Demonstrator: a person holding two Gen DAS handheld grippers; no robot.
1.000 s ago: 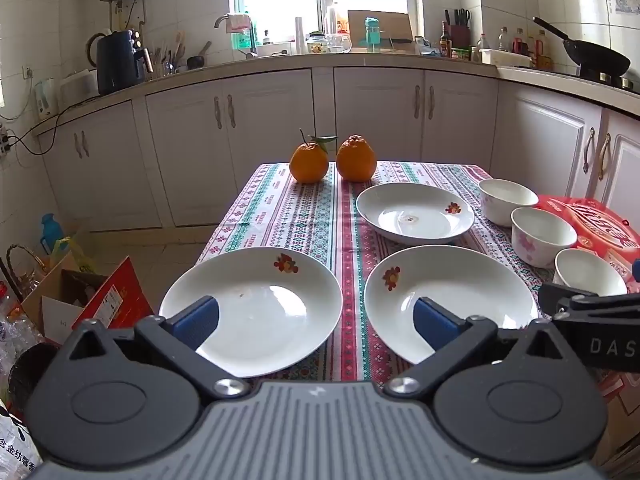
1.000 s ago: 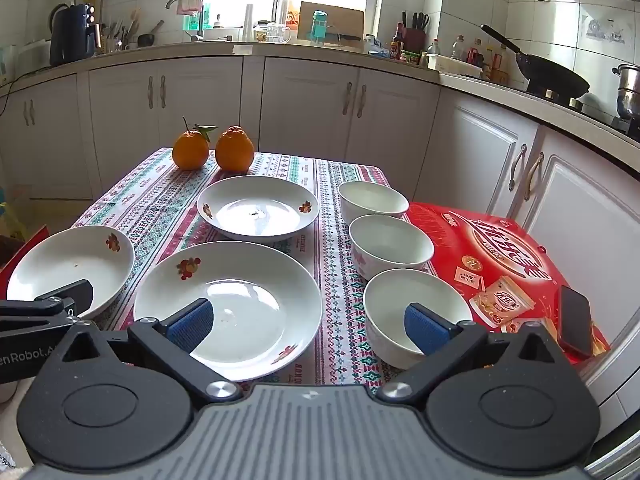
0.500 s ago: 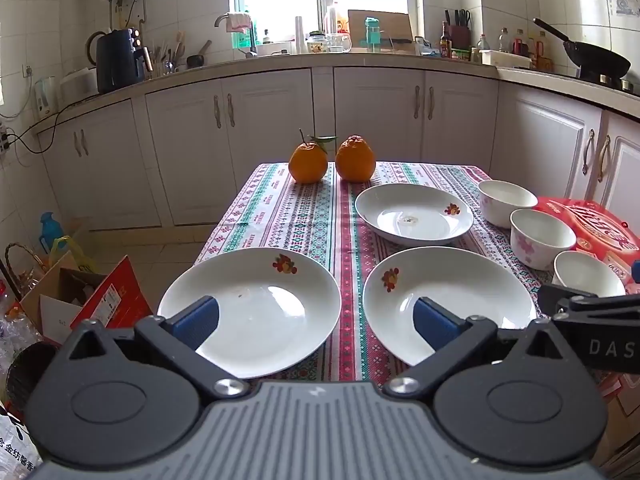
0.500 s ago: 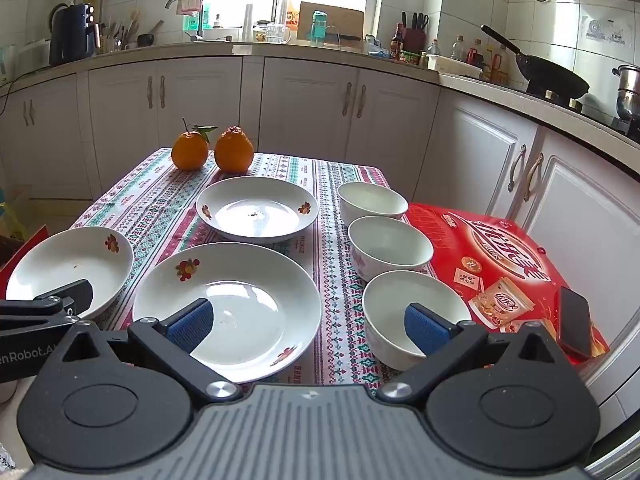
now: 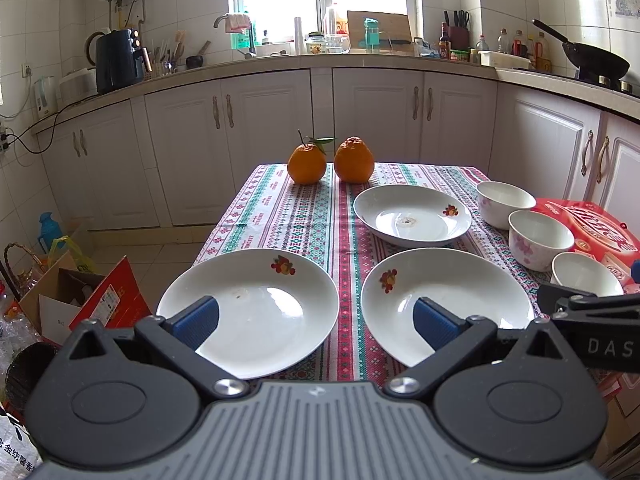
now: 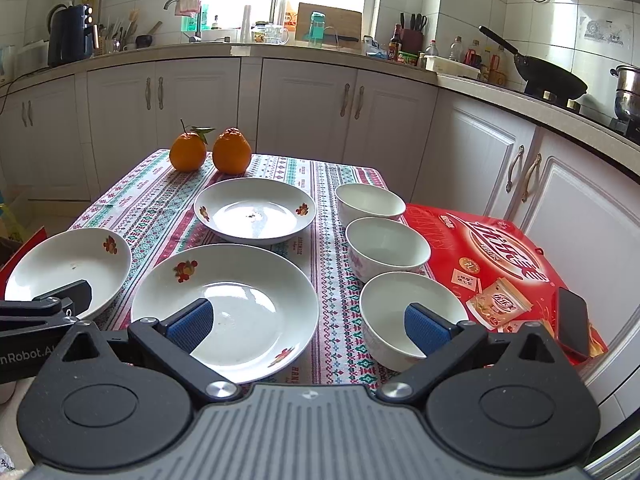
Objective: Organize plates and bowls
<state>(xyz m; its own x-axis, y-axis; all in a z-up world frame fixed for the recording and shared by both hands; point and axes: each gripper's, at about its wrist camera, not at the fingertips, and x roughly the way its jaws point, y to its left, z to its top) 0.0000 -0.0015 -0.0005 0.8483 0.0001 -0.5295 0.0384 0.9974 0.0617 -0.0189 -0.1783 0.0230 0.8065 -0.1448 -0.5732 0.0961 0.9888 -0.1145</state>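
Note:
Three white plates with fruit motifs lie on the patterned tablecloth: a near-left plate point(image 5: 256, 304) point(image 6: 68, 264), a near-middle plate point(image 5: 452, 300) point(image 6: 236, 300) and a far plate point(image 5: 412, 214) point(image 6: 256, 210). Three white bowls stand in a row to their right: far bowl point(image 5: 505, 202) point(image 6: 369, 204), middle bowl point(image 5: 540, 238) point(image 6: 386, 246), near bowl point(image 5: 586, 274) point(image 6: 400, 312). My left gripper point(image 5: 316, 320) hangs open at the near table edge over the two near plates. My right gripper point(image 6: 306, 322) is open too, between the near-middle plate and the near bowl. Neither holds anything.
Two oranges point(image 5: 330, 160) point(image 6: 210, 152) sit at the table's far end. A red box point(image 6: 504, 256) with a phone point(image 6: 574, 326) lies right of the bowls. White cabinets and a cluttered counter point(image 5: 320, 60) ring the room. Cardboard boxes point(image 5: 80, 296) stand on the floor at left.

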